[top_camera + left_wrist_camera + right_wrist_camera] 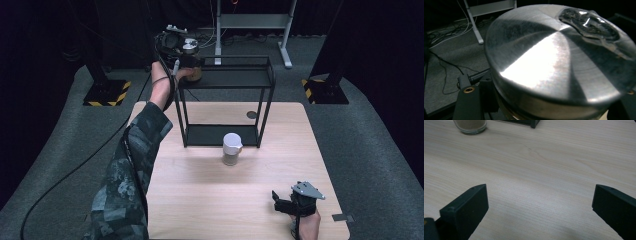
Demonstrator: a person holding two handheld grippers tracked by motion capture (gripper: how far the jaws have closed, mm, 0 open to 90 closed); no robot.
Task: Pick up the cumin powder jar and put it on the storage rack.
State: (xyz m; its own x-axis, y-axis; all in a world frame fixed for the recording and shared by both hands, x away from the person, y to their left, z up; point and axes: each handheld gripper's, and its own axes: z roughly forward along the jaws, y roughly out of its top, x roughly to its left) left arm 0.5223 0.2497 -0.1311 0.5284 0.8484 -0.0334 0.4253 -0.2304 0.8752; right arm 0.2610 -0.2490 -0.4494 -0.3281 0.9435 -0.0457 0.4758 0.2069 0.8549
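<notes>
- Left gripper point(186, 62): raised at the left end of the black wire shelf's point(227, 80) top tier, with the sleeved forearm point(131, 165) stretched out behind it. Its fingers pinch a jar with a brushed-metal lid point(554, 62); the lid sits squarely between them in the left gripper view, with a black finger point(471, 102) against its lower left side.
- In the high view the jar point(192, 70) shows a brownish body just beyond the person's hand.
- Right gripper point(295, 202): low over the pale wooden surface point(544, 162) near its right front edge, fingers spread wide with bare wood between them.
- A second jar point(231, 149), white-lidded, stands on the surface in front of the shelf, well ahead of the right fingers and to their left; its glass base point(470, 126) appears in the right gripper view.
</notes>
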